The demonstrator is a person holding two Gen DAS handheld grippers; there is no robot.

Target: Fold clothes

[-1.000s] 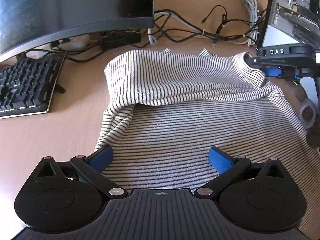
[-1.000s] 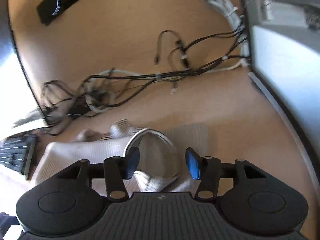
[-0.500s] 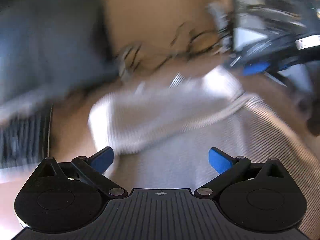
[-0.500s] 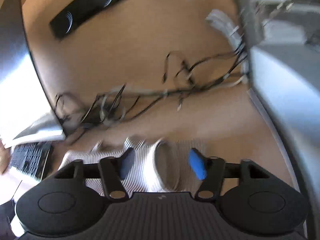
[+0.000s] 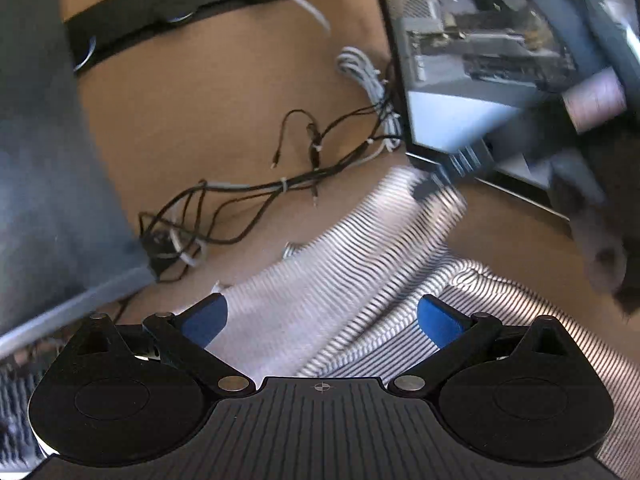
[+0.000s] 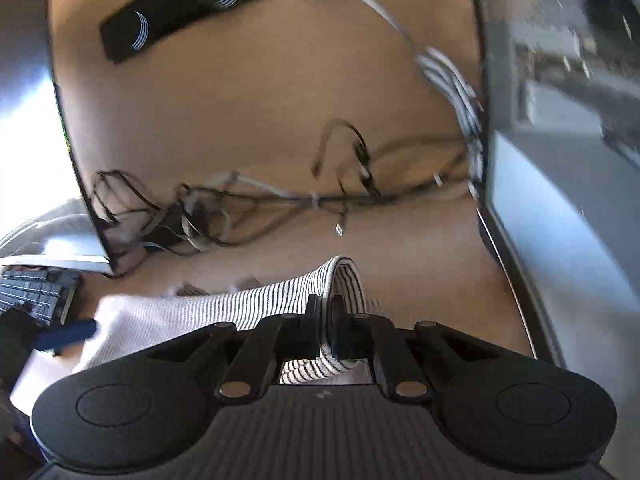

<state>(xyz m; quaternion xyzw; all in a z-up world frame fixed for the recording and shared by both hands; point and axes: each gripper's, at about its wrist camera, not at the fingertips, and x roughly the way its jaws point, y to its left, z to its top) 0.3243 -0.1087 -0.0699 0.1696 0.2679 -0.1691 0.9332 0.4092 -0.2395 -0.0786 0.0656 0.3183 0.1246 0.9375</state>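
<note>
You have a soft ribbed knit cloth striped shirt (image 5: pixel 360 264), a matt wood-look desk (image 5: pixel 192 120), and ridged black plastic gripper housings.

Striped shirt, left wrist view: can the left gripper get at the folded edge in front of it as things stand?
Probably yes. The left gripper has its jaws wide open over the striped shirt, with nothing between them and the fabric.

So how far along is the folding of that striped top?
Early on. One fold looks made: the striped top lies doubled over on the desk. In hand: the right gripper is shut on its collar edge. Left: the left gripper is open, holding nothing; further folds remain.
</note>
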